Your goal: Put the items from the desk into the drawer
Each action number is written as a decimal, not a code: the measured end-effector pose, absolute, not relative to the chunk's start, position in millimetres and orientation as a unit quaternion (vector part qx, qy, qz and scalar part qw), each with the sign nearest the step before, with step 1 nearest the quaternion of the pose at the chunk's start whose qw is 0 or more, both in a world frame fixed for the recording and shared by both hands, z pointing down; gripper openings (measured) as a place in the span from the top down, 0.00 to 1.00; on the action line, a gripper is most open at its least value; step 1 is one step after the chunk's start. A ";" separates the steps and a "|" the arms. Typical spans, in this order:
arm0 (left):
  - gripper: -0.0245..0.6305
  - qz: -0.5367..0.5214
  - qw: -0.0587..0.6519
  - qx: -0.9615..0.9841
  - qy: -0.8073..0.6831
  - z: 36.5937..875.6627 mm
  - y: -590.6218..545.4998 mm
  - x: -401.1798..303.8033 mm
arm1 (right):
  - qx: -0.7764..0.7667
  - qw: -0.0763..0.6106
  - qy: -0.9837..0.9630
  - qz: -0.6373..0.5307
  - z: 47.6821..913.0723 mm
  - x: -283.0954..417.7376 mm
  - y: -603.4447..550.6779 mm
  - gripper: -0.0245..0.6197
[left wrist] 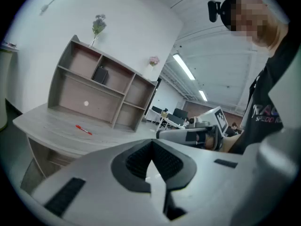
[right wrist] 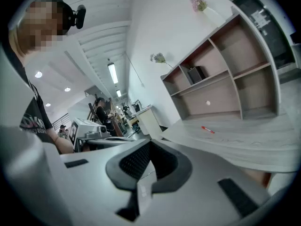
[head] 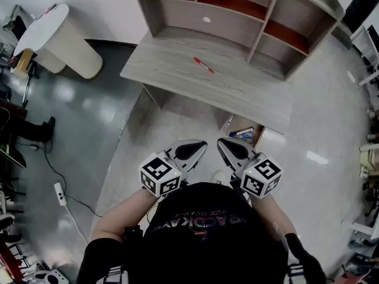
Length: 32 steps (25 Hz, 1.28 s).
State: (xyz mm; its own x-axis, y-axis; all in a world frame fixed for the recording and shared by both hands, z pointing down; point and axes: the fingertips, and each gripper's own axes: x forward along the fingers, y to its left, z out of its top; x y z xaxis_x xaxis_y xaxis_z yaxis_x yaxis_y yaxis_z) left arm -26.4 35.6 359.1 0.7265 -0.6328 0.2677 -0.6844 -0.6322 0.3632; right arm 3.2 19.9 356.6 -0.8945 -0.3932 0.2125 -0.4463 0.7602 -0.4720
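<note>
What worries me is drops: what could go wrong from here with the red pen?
The red pen lies thin and flat on the desk; jaws may skid it away. The open drawer shows only partly beneath the desk edge, so a release could miss. The left gripper and right gripper are shut; they must open first.

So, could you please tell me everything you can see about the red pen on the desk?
The red pen is slim and straight, red along its length, and looks like plastic. Any cap or print is too small to make out. It lies flat on the grey wood-look desk, alone near the middle of the top, in front of the shelf unit. In the head view it lies at a slant. Only the desk touches it.
</note>
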 end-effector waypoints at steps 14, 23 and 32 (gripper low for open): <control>0.96 0.053 0.225 0.900 -0.369 356.4 39.5 -31.7 | 0.211 0.036 -0.940 0.267 350.7 -2.8 24.8 0.94; 0.96 0.048 0.230 0.898 -0.373 356.3 43.5 -39.0 | 0.200 0.044 -0.942 0.266 352.7 -11.8 29.0 0.94; 0.96 0.037 0.243 0.893 -0.377 359.2 43.3 -52.2 | 0.202 0.044 -0.941 0.269 354.3 -21.1 27.5 0.94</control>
State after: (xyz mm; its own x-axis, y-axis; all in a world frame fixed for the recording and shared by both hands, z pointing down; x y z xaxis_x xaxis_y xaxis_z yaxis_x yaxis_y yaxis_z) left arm -52.2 43.3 359.2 0.7133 -0.6553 0.2485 -0.6910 -0.5983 0.4056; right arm -21.1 27.5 354.3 -0.9148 -0.3561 0.1908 -0.4031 0.7741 -0.4882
